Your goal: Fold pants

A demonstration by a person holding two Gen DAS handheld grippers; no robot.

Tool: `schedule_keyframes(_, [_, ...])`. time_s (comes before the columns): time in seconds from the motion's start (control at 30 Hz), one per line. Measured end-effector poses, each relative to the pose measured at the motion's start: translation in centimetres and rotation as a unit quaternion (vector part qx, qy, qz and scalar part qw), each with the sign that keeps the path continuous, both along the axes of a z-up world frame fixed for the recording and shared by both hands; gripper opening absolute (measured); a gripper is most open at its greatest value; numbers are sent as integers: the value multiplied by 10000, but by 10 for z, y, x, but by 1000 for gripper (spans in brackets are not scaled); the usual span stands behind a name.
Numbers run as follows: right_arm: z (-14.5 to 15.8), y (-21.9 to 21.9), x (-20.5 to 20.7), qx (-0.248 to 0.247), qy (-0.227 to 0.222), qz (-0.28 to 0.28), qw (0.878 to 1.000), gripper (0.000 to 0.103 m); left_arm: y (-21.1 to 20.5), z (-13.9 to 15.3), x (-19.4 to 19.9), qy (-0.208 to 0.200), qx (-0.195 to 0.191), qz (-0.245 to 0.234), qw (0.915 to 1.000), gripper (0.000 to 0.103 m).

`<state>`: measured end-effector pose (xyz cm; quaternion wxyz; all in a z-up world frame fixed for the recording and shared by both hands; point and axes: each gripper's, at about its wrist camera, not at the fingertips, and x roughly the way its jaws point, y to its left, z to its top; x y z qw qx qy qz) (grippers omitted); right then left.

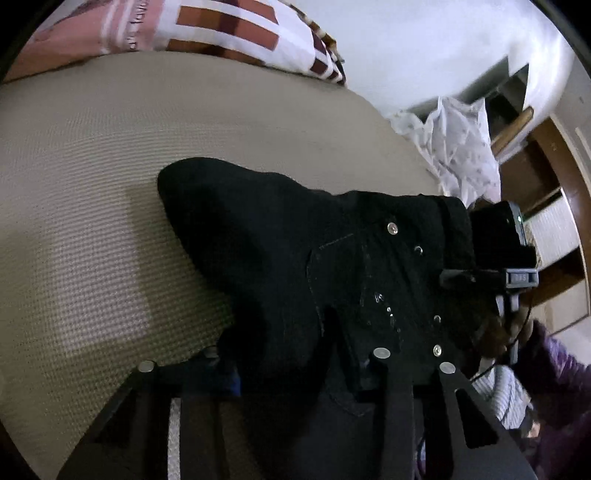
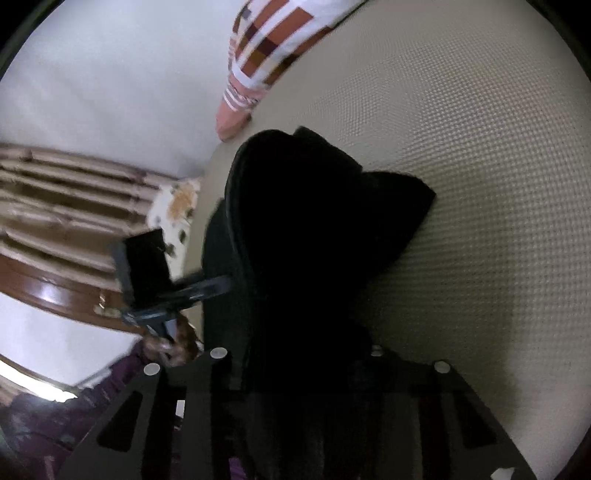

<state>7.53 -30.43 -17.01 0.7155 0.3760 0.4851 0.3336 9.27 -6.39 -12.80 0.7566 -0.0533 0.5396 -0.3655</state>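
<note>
Black pants (image 1: pixel 280 251) with metal rivets and a stitched pocket hang bunched above a beige textured bed cover (image 1: pixel 92 184). In the left wrist view my left gripper (image 1: pixel 295 362) is shut on the near edge of the pants, with fabric filling the gap between its fingers. The right gripper (image 1: pixel 458 275) pinches the waistband at the right. In the right wrist view the pants (image 2: pixel 314 221) are a dark folded mass, and my right gripper (image 2: pixel 295 358) is shut on their near edge. There the left gripper (image 2: pixel 207 286) clamps the pants' left edge.
A pillow (image 1: pixel 229 33) with brown and white blocks lies at the far end of the bed. Crumpled white cloth (image 1: pixel 458 147) sits off the bed's right side, before wooden shelves (image 1: pixel 546 206). A purple sleeve (image 1: pixel 554 362) shows at the lower right.
</note>
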Motion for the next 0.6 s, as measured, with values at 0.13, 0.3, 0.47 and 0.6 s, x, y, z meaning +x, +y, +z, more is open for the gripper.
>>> schedule_keyframes(0.13, [2,3,-5,161,-58,-102,9998,33,6,-3,-2,112,-196,174,9996,34])
schedule_keyframes(0.3, [-5,2,-6,102,15,-195,9998,33,2,-4,-6,15,-83,84,9999,33])
schedule_keyframes(0.47, [-5,3,-5,254,77,-335,9991,33,6,9,-14,-257,-108,184,9994,26])
schedule_keyframes(0.6, [-6,3,-7,608,148,-464,9970,33,11,19,-16,-329,-206,274,9989,23])
